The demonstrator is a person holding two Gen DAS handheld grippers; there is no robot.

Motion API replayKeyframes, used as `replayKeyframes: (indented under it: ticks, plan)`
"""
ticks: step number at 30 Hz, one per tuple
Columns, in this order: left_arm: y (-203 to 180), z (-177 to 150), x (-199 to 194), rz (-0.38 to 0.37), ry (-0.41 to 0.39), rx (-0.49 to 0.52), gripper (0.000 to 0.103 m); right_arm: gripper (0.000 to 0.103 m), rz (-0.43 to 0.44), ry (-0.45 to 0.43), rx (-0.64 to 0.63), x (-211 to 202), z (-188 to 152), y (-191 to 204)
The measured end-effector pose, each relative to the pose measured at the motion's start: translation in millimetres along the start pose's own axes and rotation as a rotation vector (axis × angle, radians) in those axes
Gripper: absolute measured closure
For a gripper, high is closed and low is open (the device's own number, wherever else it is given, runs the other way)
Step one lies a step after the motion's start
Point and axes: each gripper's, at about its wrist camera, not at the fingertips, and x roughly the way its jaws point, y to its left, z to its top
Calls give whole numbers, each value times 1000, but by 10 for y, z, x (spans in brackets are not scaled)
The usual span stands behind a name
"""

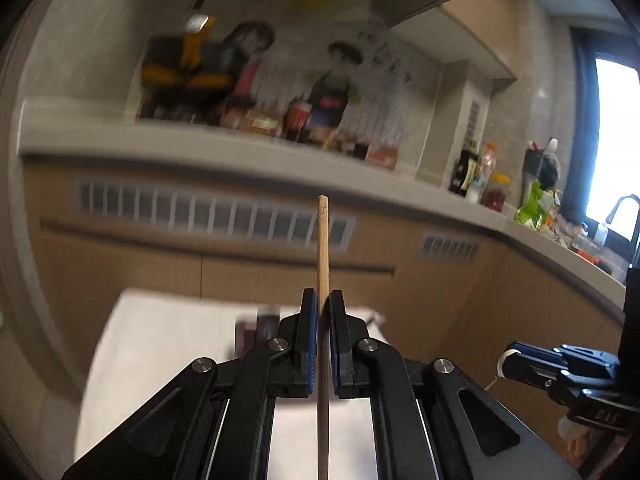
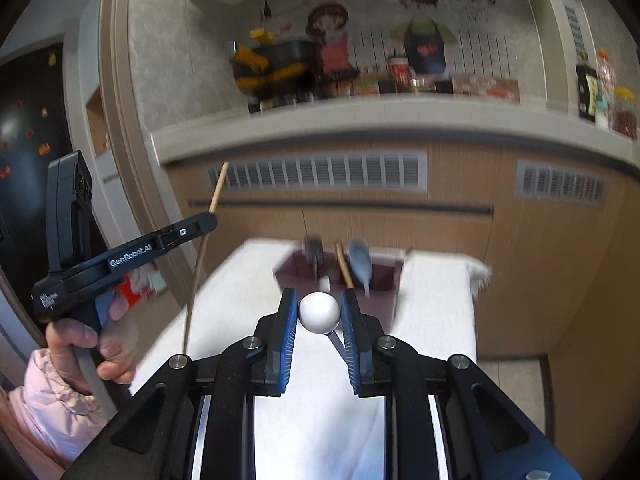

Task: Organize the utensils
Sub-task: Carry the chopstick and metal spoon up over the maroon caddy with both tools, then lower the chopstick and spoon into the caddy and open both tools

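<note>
Left tool (image 1: 323, 312) grips a chopstick (image 1: 322, 240) upright, right tool (image 2: 319, 314) clamps a white ladle (image 2: 320, 312). Both held above the bench (image 2: 432, 304), likely bound for the holder (image 2: 380, 276).

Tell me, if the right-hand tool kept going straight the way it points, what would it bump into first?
Probably the dark red utensil holder on the white cloth, straight beyond the right tool and the white ball-ended utensil it grips. Depth is hard to judge here.
</note>
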Motion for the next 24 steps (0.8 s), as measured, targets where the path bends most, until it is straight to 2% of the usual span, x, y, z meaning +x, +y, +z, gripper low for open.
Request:
replayKeyframes:
  ticks: [5,10,18,24]
  plan:
    - [-2,321,422,24,-90,11,97,83,19,-53,31,196,502,-133]
    - [187,444,839,35,-83,-34,97,83,21,-38,44,545,777,-252]
    - [457,258,1398,54,-40,-73,97,83,47,51,74,1192,765,-410]
    - [565,16,1596,65,-21,-65,97,83,62,123,106,1575,592,-487]
